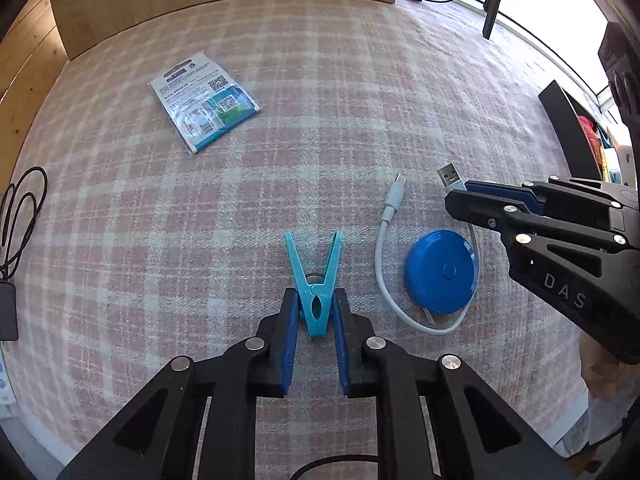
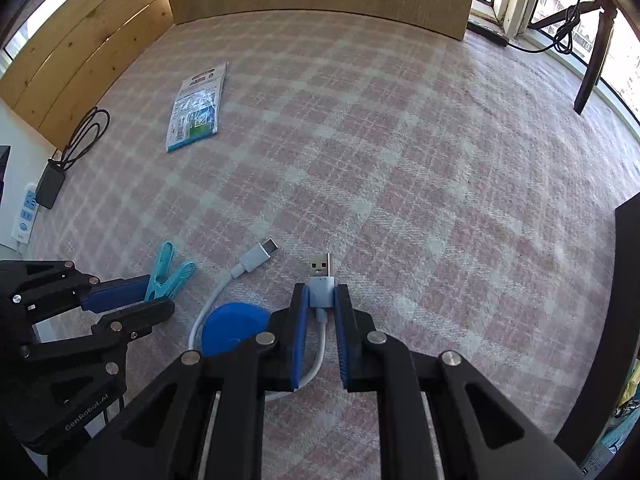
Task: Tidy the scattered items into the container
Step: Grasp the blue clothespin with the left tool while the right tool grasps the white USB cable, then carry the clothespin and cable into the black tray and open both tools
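Left wrist view, far left edge: black cable (image 1: 22,216) looped on the plaid cloth (image 1: 320,100), black adapter (image 1: 8,312) below it. Upper left: flat printed packet (image 1: 206,106) lying on the cloth. Bottom centre: left gripper (image 1: 316,304) closed on the light blue clothespin (image 1: 316,284), blue pads pressed against both sides of its pinching end, handle prongs spread in a V toward the frame centre. Right of centre: white USB cable (image 1: 384,248) curving around the blue round tape measure (image 1: 440,272), small connector pointing to the top of the frame. Right edge: right gripper (image 1: 460,196) entering from the side, clamped on the cable's larger plug. Far right edge: dark container wall (image 1: 568,128), coloured items partly visible behind it.

Right wrist view, left edge: white power strip (image 2: 26,216) with the adapter plugged in. Lower left: left gripper holding the clothespin. Bottom centre: right gripper jaws squeezing the plug housing, metal tip protruding beyond the fingertips. Right edge: container wall, dark, contents unclear.
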`<action>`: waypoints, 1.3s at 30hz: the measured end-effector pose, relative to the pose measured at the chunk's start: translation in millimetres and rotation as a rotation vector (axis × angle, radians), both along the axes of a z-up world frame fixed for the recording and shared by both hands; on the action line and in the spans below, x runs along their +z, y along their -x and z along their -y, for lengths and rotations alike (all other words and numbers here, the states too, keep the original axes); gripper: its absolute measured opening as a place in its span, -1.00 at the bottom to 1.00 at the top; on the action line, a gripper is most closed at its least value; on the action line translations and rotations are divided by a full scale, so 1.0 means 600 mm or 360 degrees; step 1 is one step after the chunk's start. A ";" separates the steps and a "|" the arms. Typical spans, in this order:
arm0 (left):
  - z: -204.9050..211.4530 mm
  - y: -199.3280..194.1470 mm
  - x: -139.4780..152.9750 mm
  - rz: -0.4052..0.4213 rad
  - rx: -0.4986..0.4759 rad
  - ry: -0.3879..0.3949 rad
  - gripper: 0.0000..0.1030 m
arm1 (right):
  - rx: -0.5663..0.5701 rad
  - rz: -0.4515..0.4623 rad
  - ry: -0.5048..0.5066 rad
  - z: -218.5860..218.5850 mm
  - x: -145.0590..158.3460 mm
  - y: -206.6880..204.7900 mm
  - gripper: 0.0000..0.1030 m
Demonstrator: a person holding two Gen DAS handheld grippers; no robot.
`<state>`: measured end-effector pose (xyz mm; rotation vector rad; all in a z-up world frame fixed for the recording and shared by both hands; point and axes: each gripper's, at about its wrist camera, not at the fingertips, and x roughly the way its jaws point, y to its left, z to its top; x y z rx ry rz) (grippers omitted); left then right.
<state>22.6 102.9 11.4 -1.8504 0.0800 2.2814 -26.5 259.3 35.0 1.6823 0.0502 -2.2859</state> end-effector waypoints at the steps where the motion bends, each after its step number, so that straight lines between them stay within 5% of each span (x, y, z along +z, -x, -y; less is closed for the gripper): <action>1: 0.005 0.002 0.001 -0.0001 0.0009 -0.0018 -0.70 | -0.0002 -0.0012 0.0018 0.000 0.005 0.000 -0.75; 14: 0.021 0.010 0.056 -0.0118 0.0089 -0.0111 -0.70 | 0.0012 -0.0197 0.0097 0.046 0.075 -0.041 -0.87; 24: 0.002 -0.001 0.122 -0.0209 -0.0047 -0.0156 -0.70 | -0.0117 -0.0356 0.0154 -0.006 0.152 -0.070 -0.87; 30: -0.088 -0.005 0.173 -0.0259 -0.0277 -0.0228 -0.70 | -0.0347 -0.0449 0.0164 -0.105 0.206 -0.098 -0.87; 39: -0.323 -0.040 0.228 -0.0268 -0.0763 -0.0378 -0.70 | -0.0935 -0.0570 0.0104 -0.341 0.255 -0.199 -0.87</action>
